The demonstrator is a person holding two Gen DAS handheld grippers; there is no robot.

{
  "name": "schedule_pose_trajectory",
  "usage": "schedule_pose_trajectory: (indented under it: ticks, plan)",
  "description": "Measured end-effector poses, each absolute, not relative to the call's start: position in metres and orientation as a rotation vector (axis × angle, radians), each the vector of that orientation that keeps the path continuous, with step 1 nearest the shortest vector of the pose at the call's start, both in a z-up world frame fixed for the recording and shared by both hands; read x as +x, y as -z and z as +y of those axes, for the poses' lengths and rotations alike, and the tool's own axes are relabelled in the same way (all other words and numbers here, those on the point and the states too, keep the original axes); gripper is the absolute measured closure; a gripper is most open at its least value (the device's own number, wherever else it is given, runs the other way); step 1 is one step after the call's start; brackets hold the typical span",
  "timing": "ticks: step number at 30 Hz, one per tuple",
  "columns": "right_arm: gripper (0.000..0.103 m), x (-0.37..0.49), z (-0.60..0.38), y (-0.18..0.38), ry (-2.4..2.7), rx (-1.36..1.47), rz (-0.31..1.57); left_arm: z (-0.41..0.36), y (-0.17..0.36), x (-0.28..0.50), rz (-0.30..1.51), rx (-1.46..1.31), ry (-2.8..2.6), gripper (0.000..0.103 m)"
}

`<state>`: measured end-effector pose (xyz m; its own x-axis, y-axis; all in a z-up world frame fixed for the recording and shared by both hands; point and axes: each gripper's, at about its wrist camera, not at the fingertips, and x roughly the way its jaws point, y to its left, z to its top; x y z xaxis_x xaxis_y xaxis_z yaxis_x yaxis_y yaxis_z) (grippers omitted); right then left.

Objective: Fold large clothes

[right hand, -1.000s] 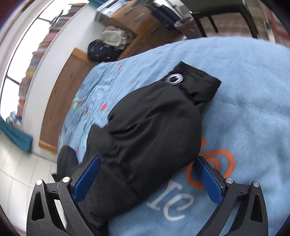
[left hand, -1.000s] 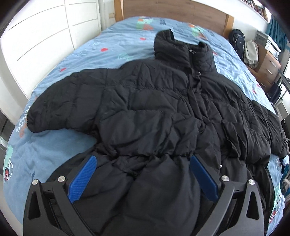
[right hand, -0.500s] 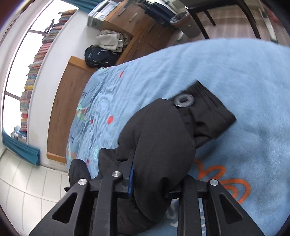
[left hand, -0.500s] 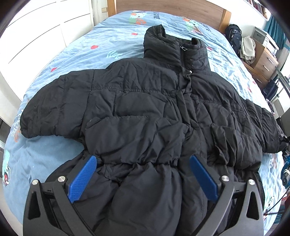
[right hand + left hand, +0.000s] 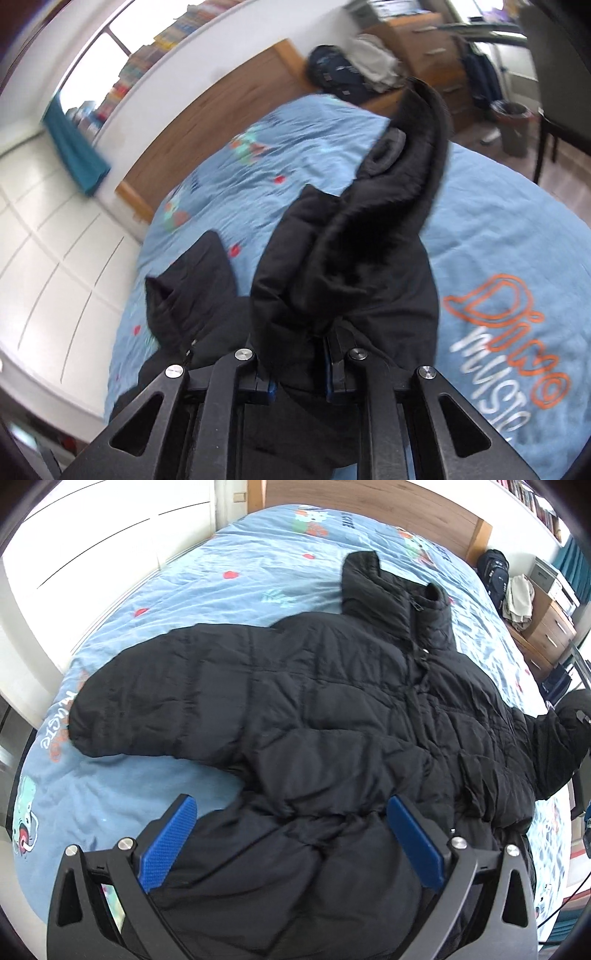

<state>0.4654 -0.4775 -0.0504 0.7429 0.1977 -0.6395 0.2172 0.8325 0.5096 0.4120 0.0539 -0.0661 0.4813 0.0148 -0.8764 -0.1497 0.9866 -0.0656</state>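
Observation:
A black puffer jacket [image 5: 332, 716] lies front up and spread out on the bed, collar toward the headboard. Its left sleeve [image 5: 147, 701] lies flat, pointing to the bed's left edge. My left gripper [image 5: 291, 845] is open and hovers over the jacket's hem, holding nothing. My right gripper [image 5: 299, 373] is shut on the jacket's right sleeve [image 5: 369, 236] and holds it lifted off the bed, the cuff standing up in front of the camera. The lifted sleeve also shows at the right edge of the left wrist view [image 5: 569, 738].
The bed has a blue printed cover [image 5: 229, 579] and a wooden headboard [image 5: 369, 498]. White wardrobe doors [image 5: 44, 258] stand along the left side. A wooden dresser [image 5: 550, 631], a dark backpack [image 5: 340, 74] and a chair [image 5: 554, 92] stand at the right.
My right gripper closed on the right sleeve and lifted it off the bed, swinging toward the jacket body. The left gripper stayed open and shifted slightly over the hem.

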Motion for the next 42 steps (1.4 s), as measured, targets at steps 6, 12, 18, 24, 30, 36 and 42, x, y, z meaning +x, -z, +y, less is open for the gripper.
schedule_pose_trajectory:
  ticks: [6,12,18,24,30,36,42]
  plan:
    - [0.087,0.464,-0.388,0.044,-0.162,0.448,0.813,0.086,0.062,0.402,1.063,-0.158,-0.128,0.0]
    - [0.087,0.444,-0.314,0.065,-0.328,0.339,0.929,0.105,0.06,0.389,1.059,-0.177,-0.157,0.0]
    - [0.087,0.412,-0.268,0.106,-0.454,0.191,1.091,0.11,0.065,0.38,1.073,-0.189,-0.172,0.0]
    - [0.076,0.389,-0.265,0.133,-0.452,0.127,1.152,0.097,0.067,0.379,1.08,-0.179,-0.153,0.0]
    - [0.05,0.374,-0.267,0.122,-0.507,0.137,1.172,0.076,0.063,0.381,1.073,-0.174,-0.125,0.0]
    - [0.05,0.366,-0.289,0.092,-0.482,0.144,1.134,0.044,0.061,0.391,1.057,-0.16,-0.079,0.0]
    - [0.05,0.398,-0.346,0.067,-0.31,0.145,1.042,-0.014,0.07,0.418,1.05,-0.124,-0.008,0.0]
